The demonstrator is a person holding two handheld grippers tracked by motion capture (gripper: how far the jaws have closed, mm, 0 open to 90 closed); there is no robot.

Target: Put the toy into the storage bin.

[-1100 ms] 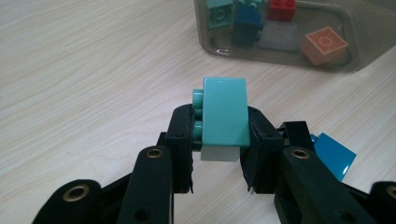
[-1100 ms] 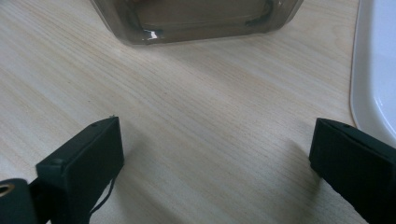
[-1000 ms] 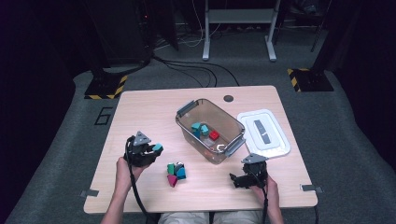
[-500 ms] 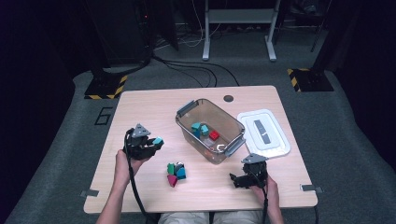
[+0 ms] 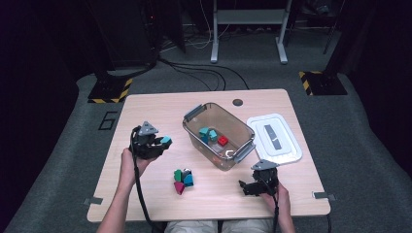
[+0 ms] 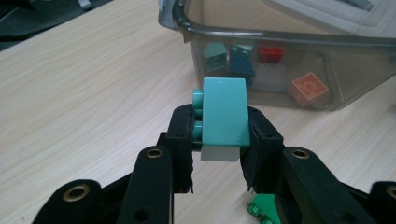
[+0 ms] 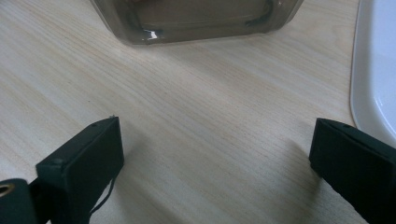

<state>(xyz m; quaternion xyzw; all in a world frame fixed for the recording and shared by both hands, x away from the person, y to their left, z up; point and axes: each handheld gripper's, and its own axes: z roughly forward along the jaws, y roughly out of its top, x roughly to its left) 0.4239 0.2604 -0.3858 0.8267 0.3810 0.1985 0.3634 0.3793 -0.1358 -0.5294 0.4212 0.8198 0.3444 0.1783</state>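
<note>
The left gripper [image 5: 154, 144] is up off the worktop [image 5: 160, 109], and clamped between its two black jaws is a teal brick [image 6: 224, 112]. In the left gripper view it stands on end, studs facing left, both pads pressing its sides. In the high view the brick [image 5: 165, 141] pokes out of the gripper's tip toward the clear bin [image 5: 243, 150], well apart from it.

The bin sits mid-worktop, turned at an angle, grey latches at two ends. Inside there are teal bricks [image 5: 208, 134] and a red brick [image 5: 223, 141]; through the wall in the left gripper view there's also an orange block [image 6: 308, 87] lying near the bin's wall.

Down front, between the two hands, a small cluster of loose bricks [image 5: 183, 178] lies on the wood: green, teal, dark red, bunched and touching. A green one [image 6: 261, 210] peeks out below the jaws in the left gripper view.

Over on the right, the right gripper [image 5: 253, 187] rests low by the front edge, its jaws spread wide with nothing but bare wood between them. In the right gripper view the bin's corner is ahead and the white lid [image 7: 373, 65] at the right edge. That lid [image 5: 274, 138] lies flat just beside the bin's right end.
</note>
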